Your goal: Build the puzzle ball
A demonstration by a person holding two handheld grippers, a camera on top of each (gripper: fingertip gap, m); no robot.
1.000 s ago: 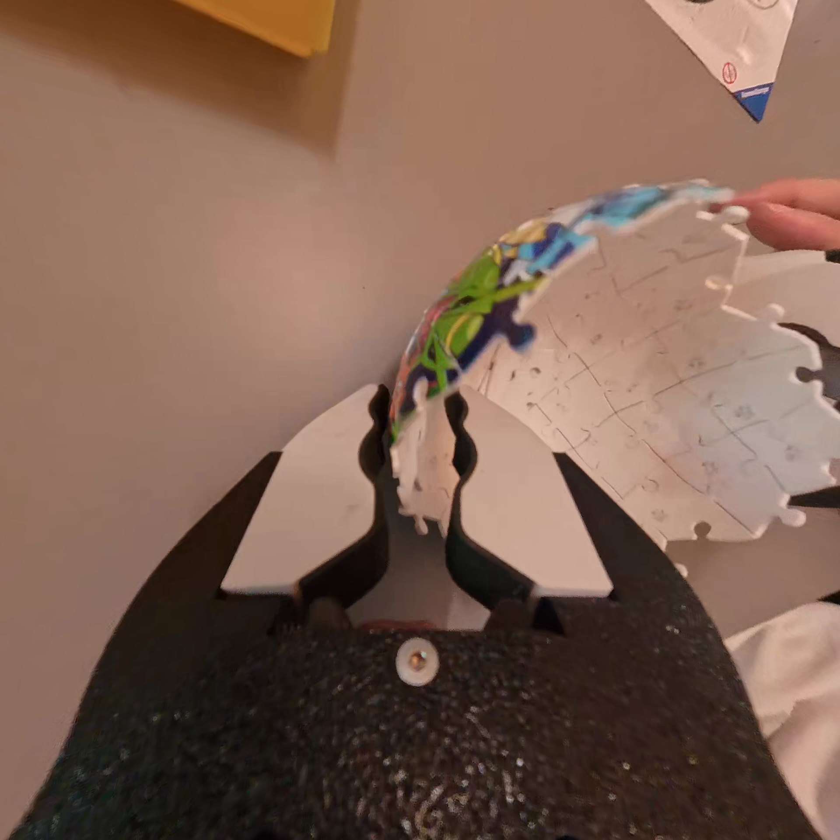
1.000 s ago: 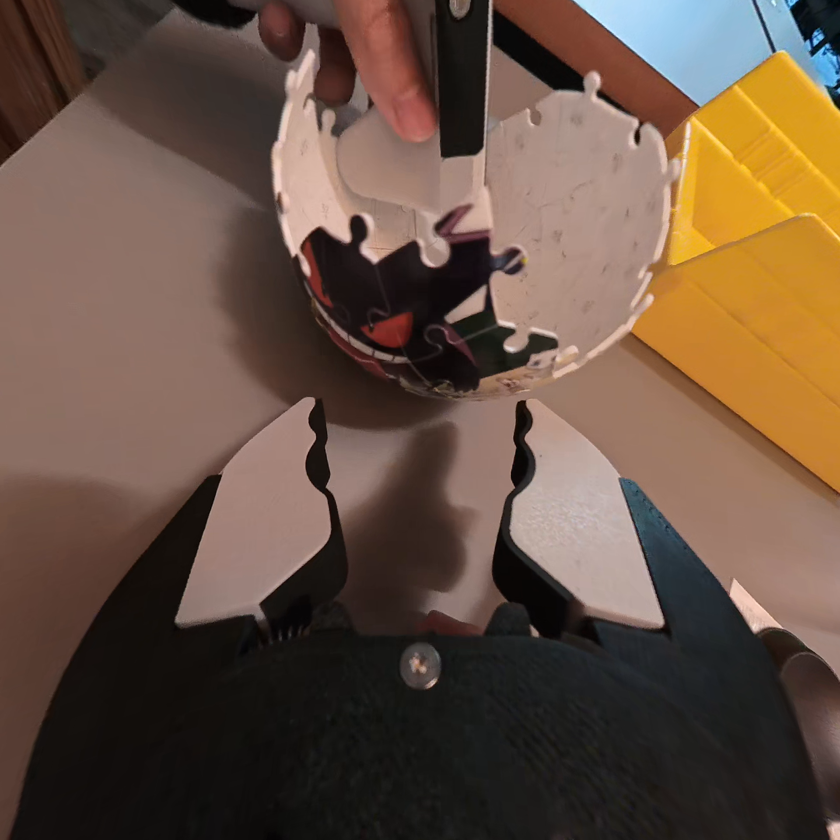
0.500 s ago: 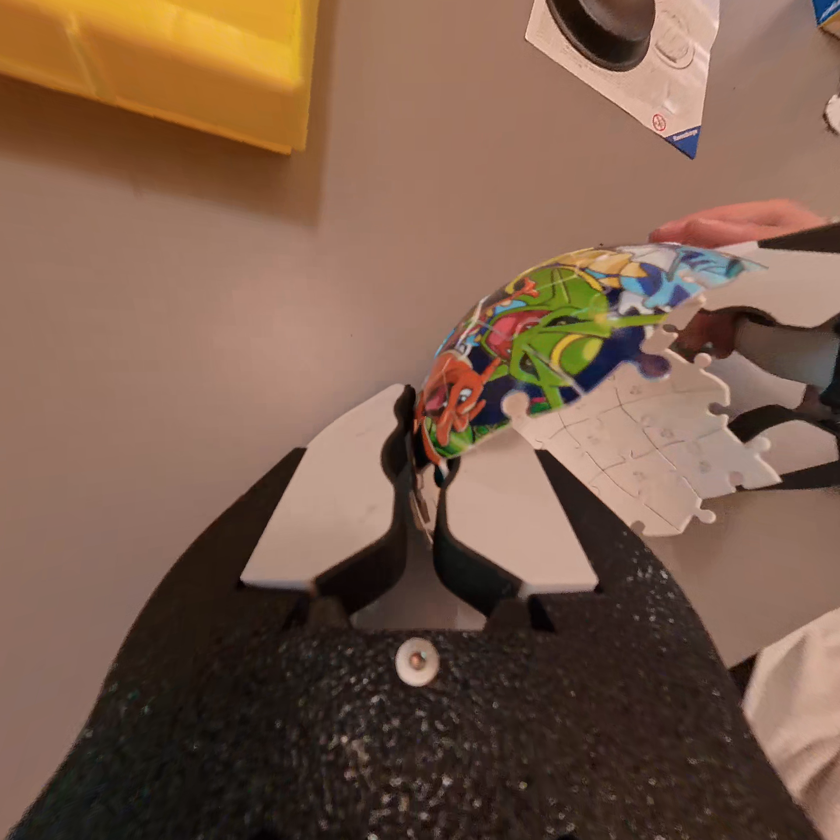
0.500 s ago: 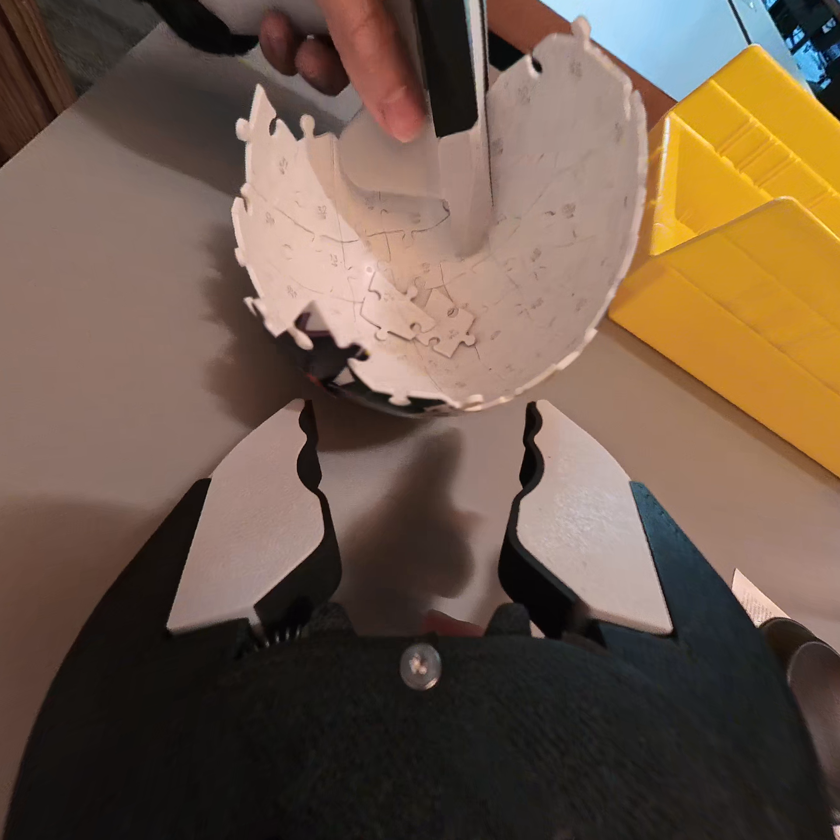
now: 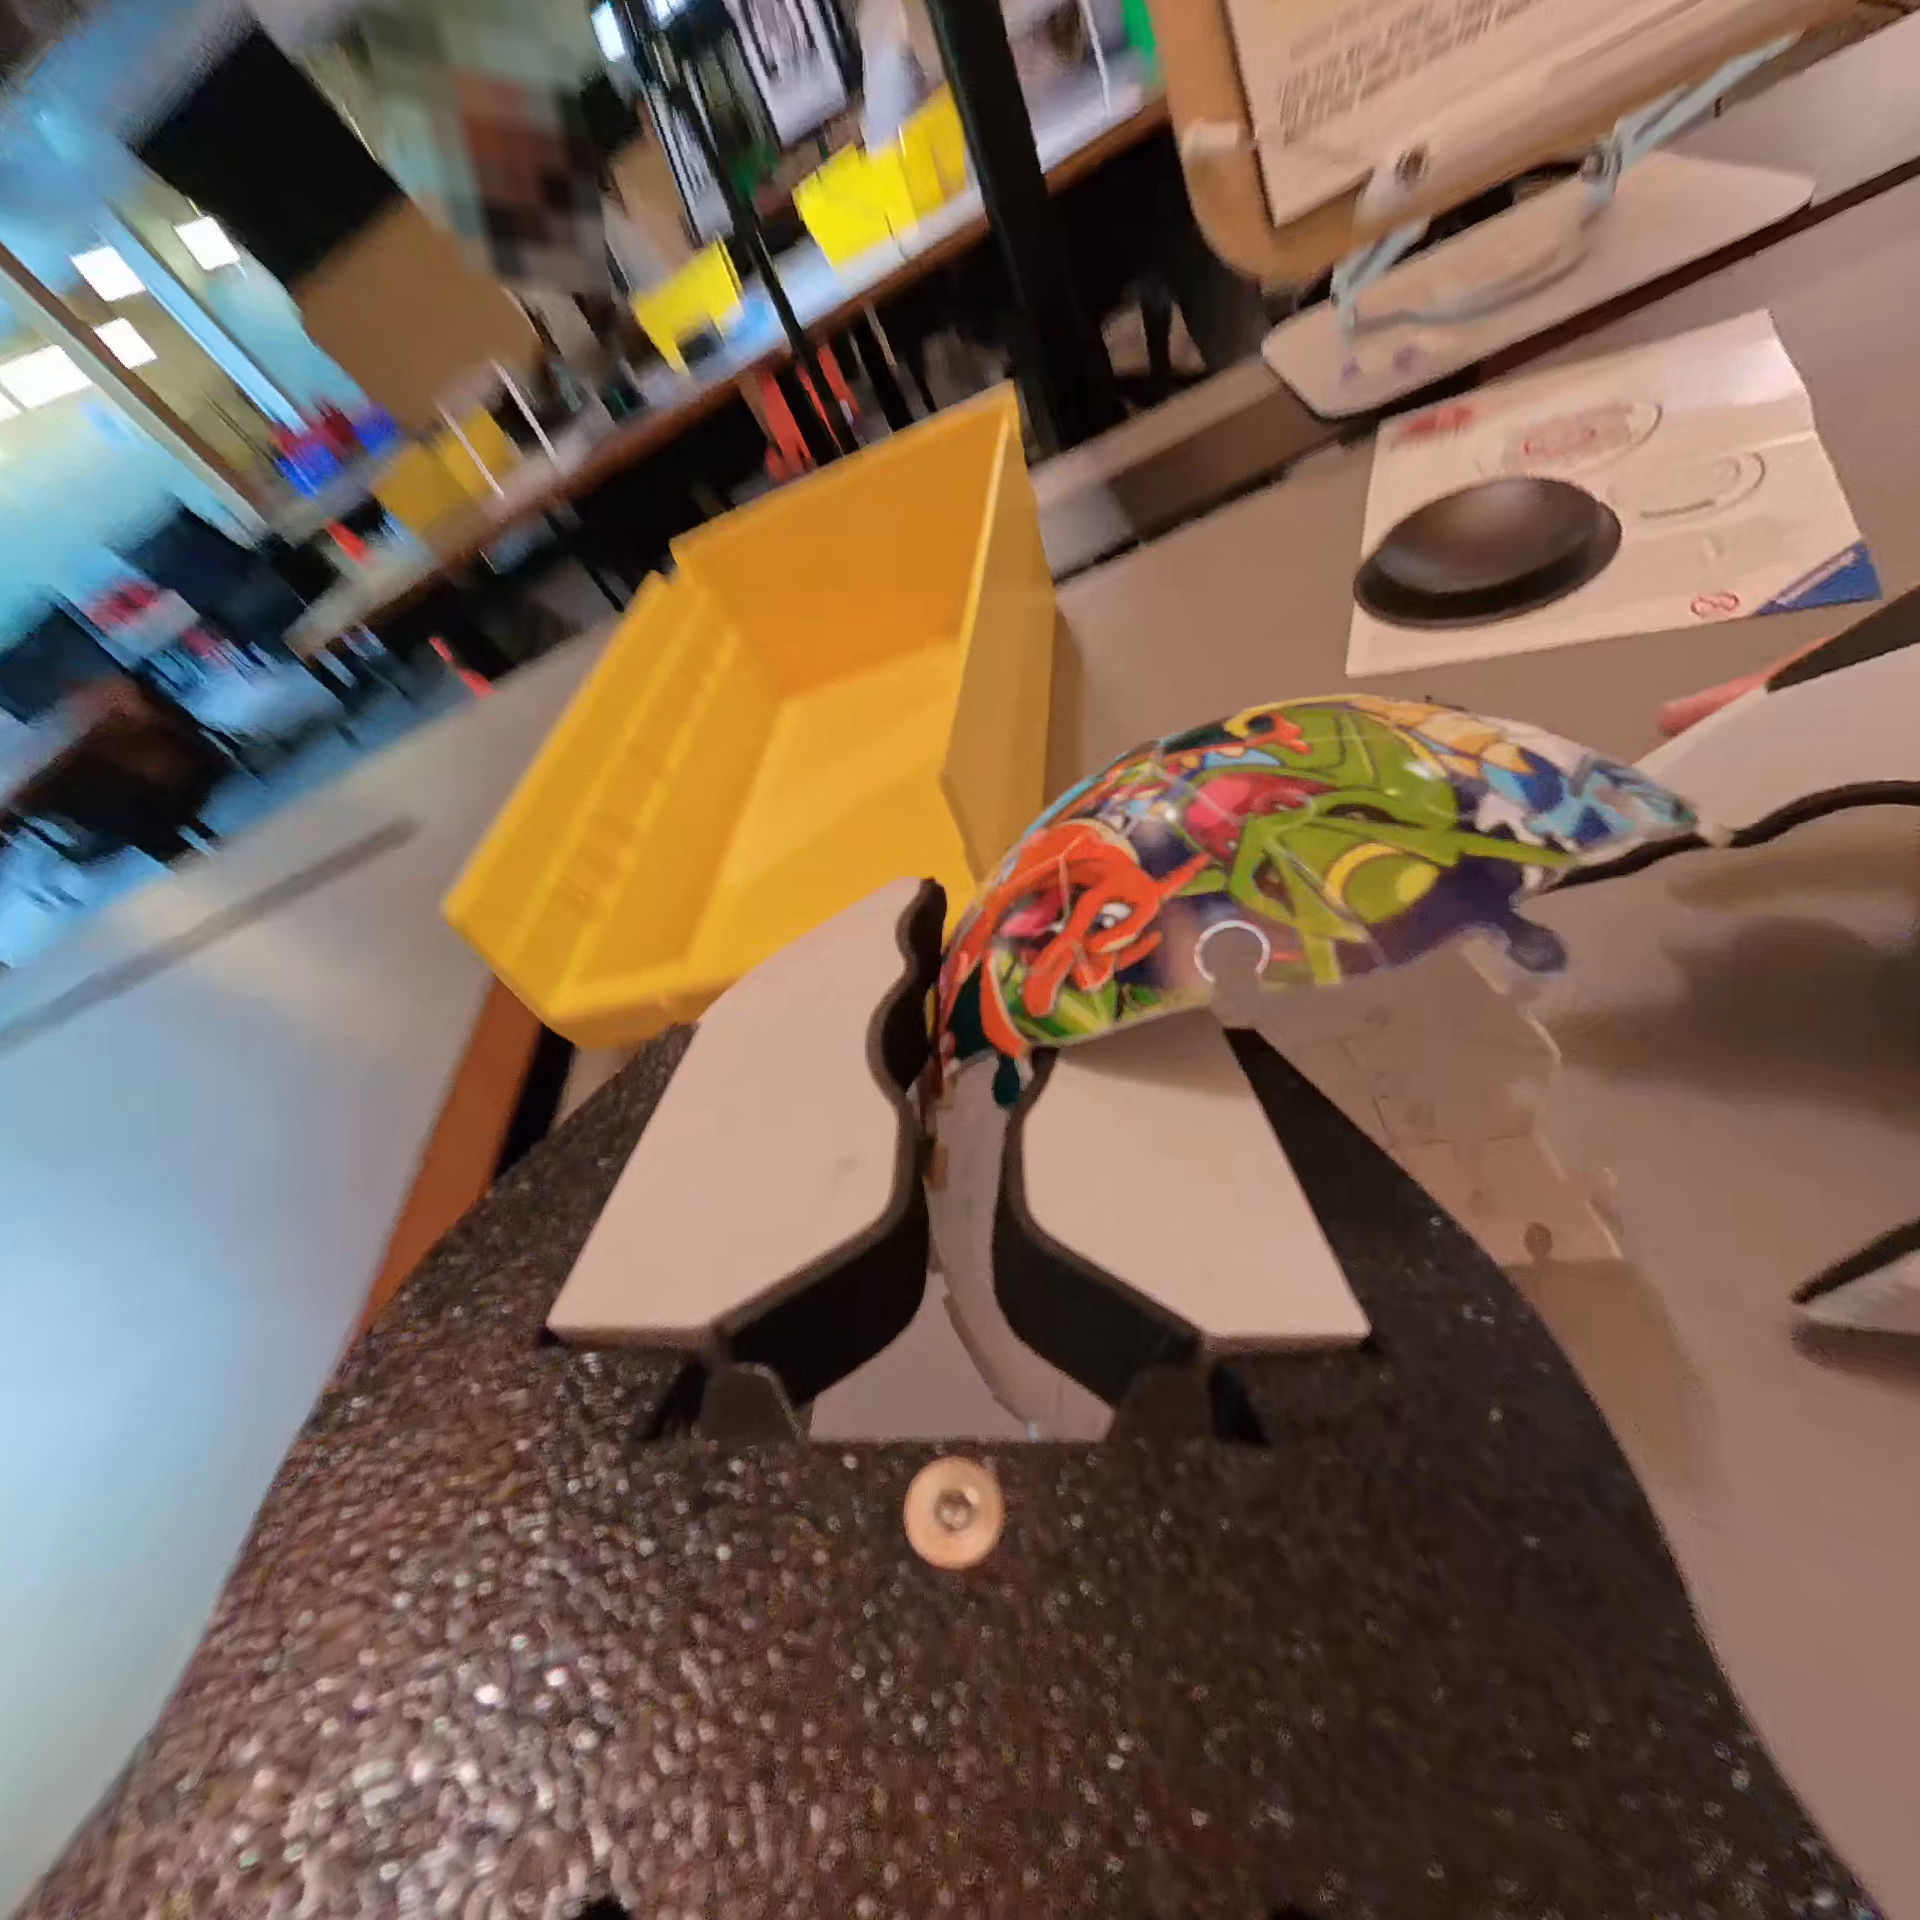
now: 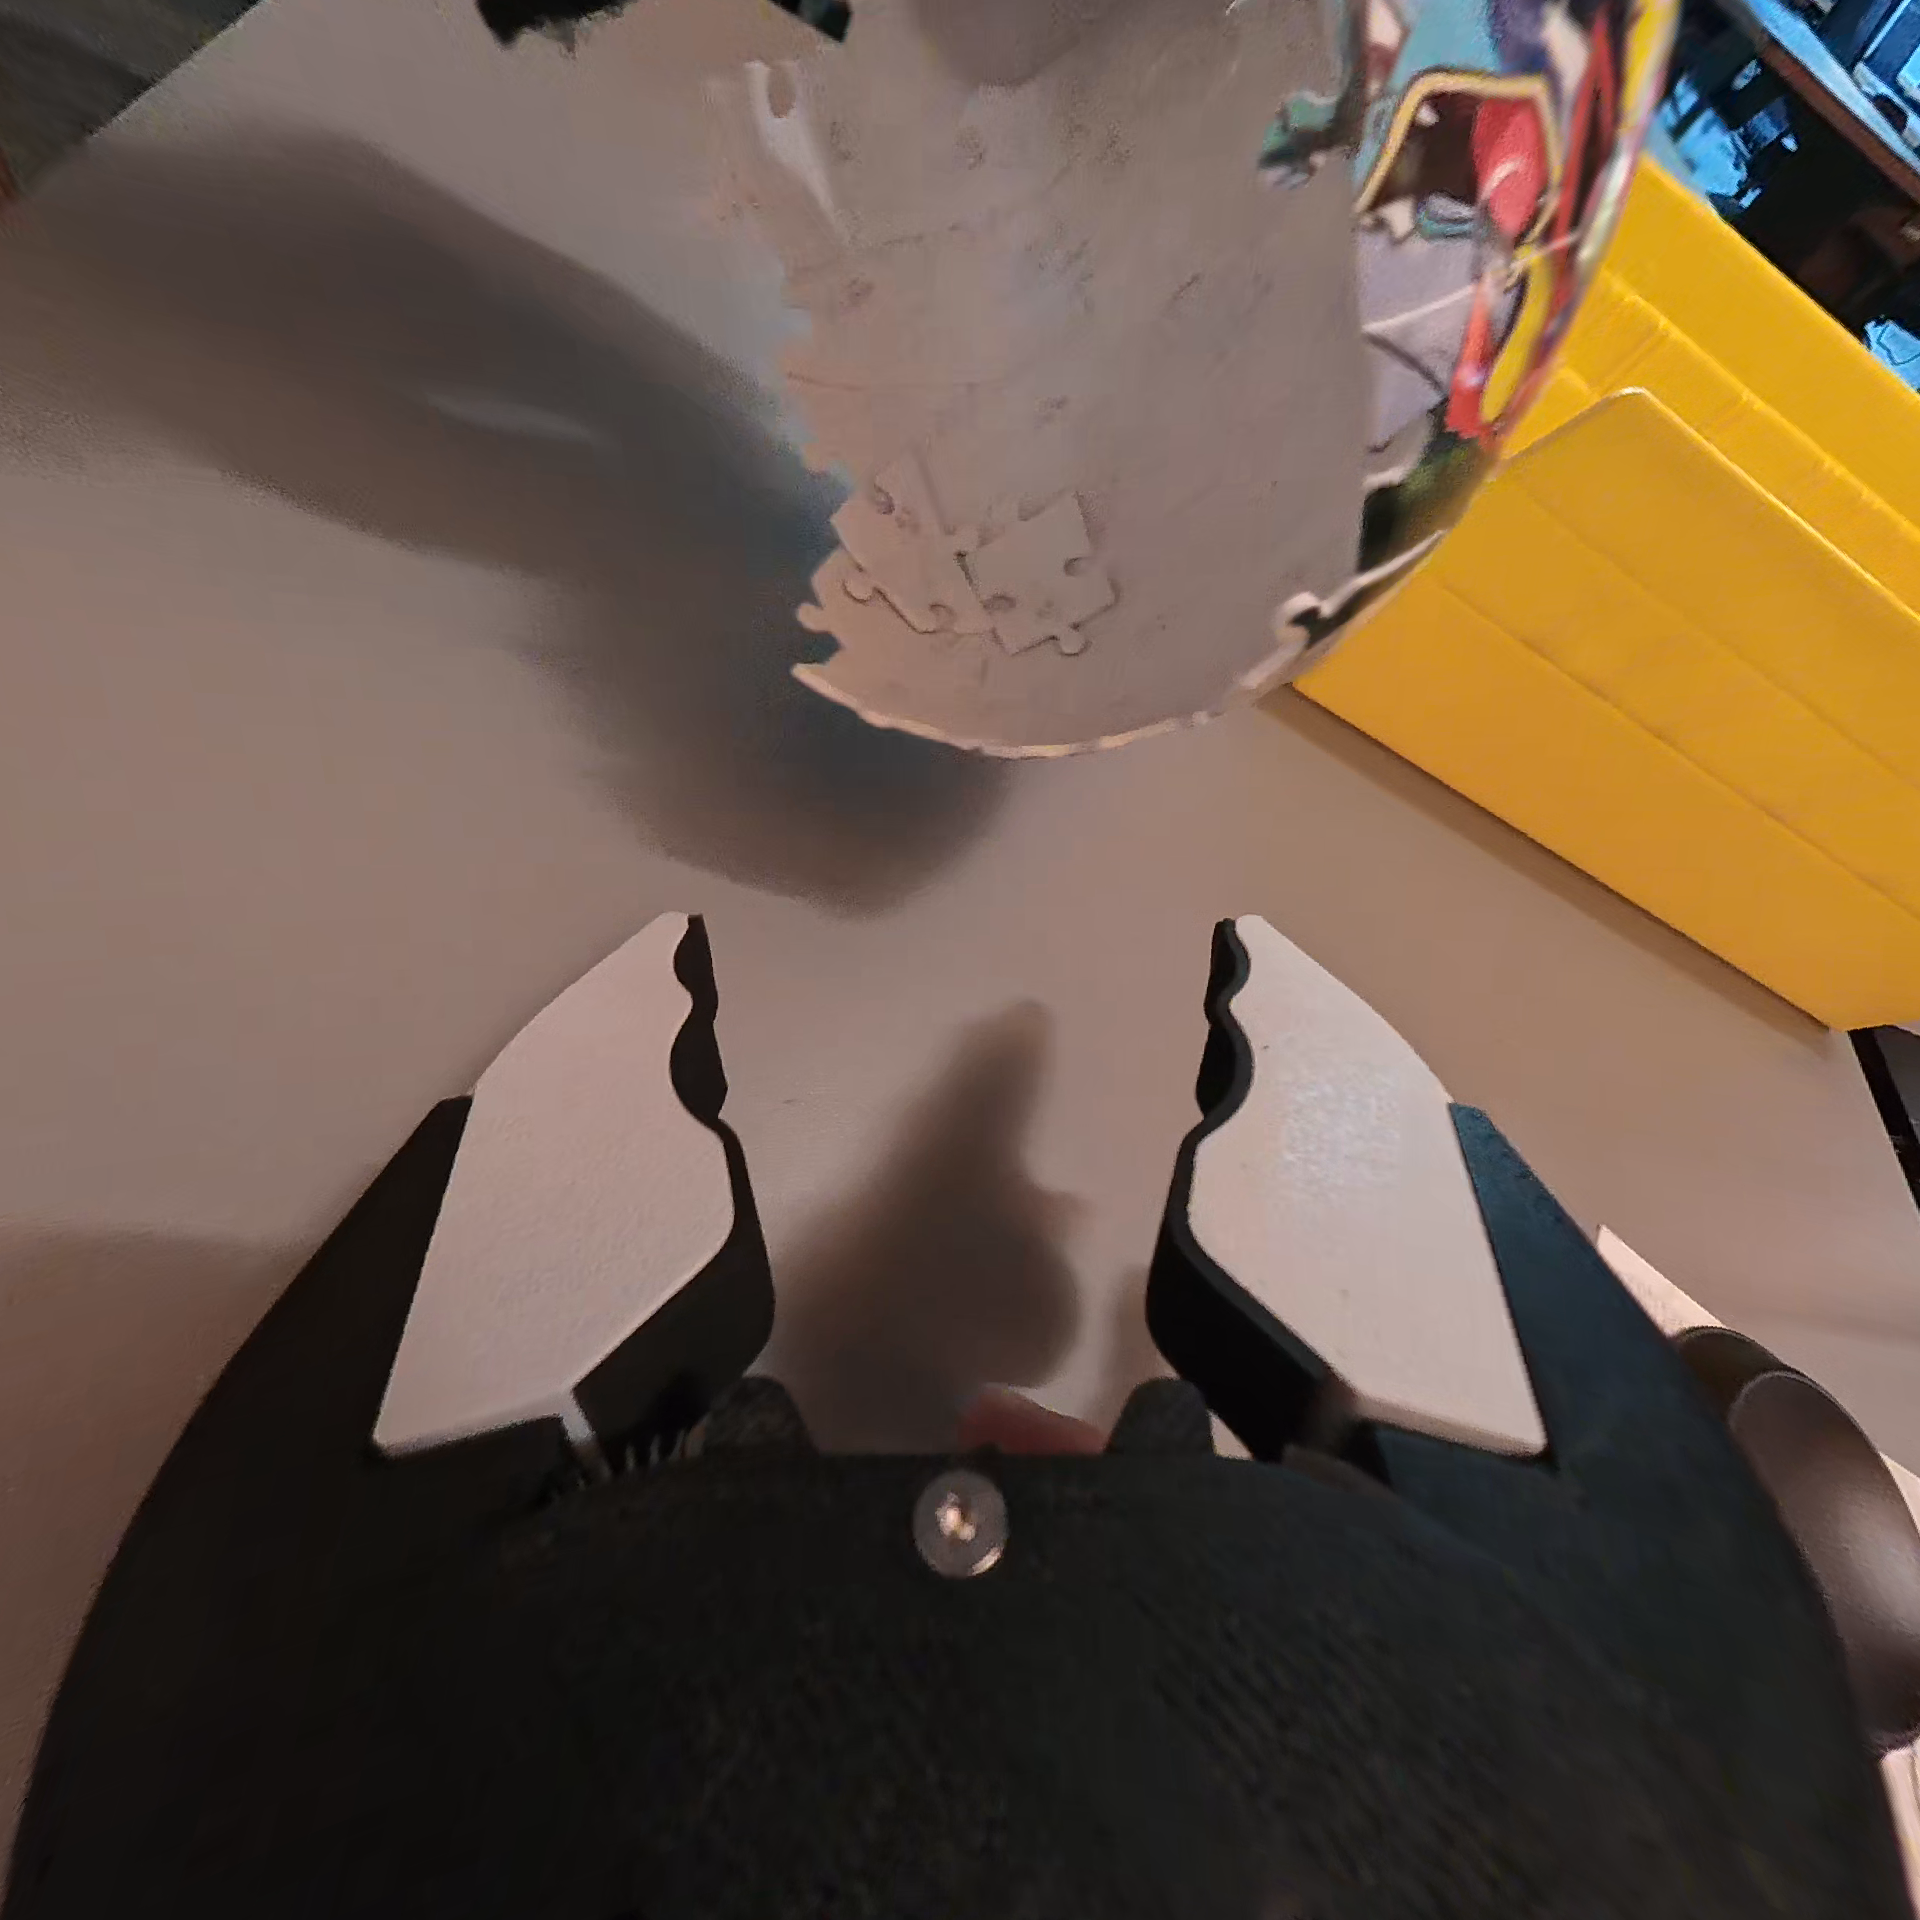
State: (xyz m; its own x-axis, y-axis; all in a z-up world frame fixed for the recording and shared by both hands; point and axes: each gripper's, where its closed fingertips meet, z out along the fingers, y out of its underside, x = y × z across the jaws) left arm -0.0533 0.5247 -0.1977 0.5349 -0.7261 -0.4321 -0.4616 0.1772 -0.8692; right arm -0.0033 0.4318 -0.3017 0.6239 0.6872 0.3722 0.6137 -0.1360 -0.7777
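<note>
Worktop (image 6: 312,831): grey, carrying a yellow bin (image 5: 831,707) at its far edge and a printed sheet (image 5: 1714,488) with a black stand (image 5: 1486,540) toward the far right corner.

Puzzle ball (image 5: 1299,862): partly built, roughly a half shell with a jagged open rim, printed side outward and white inside. It is hanging just above the worktop beside the bin, not resting on it as far as the shadow suggests.

Left gripper (image 5: 961,1049): jaws are pinching the shell's rim.

Right gripper (image 6: 961,1039): jaws are standing wide apart, holding nothing, near the shell.

Loose pieces (image 6: 997,582): at least 2 are lying inside the shell, unjoined.

Judgement: about half is done; the upper half is remaining, and the stand is unused.
</note>
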